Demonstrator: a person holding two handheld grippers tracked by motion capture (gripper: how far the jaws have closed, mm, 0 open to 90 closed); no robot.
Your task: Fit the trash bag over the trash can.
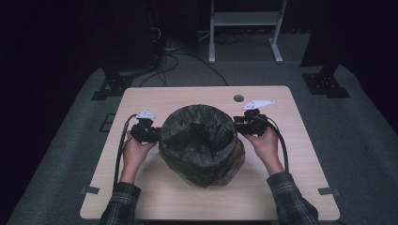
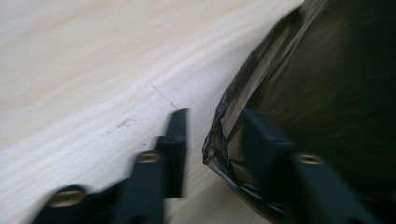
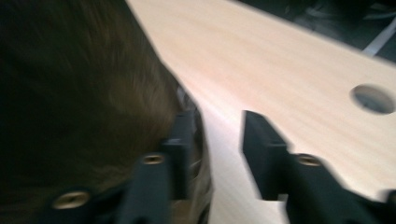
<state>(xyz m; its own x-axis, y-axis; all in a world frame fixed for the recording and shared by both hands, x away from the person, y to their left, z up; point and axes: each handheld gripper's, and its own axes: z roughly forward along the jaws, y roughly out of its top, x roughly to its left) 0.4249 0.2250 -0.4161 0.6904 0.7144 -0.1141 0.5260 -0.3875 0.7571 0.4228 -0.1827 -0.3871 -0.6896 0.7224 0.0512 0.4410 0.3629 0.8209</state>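
Sleeves, plaid, at the near edge of the high view; forearms run forward to a hand on each claw.

Left claw (image 1: 149, 133): at the left rim of the bin (image 1: 202, 145). Jaws part open. In the left gripper view, one jaw stands outside over bare worktop (image 2: 84, 60), the other inside against the black bag (image 2: 233, 116); the folded bag edge sits in the gap. Pads do not appear to press it. Nothing held.

Right claw (image 1: 241, 124): at the right rim, opposite. Jaws part open, one inside or against the bag (image 3: 84, 93), one outside over the worktop. Rim edge lies between them, no squeeze visible.

Bin: round, upright, mid-worktop, lined with the black bag, whose top is folded out over the rim and hangs crumpled down the sides.

Worktop: pale wood, cable hole (image 1: 239, 98) at the far side.

Progress, as judged: liner is seated and turned over the rim; both claws are placed at opposite edges. Gripping the edges and whatever follows (tidying or lifting the bag) remains undone.
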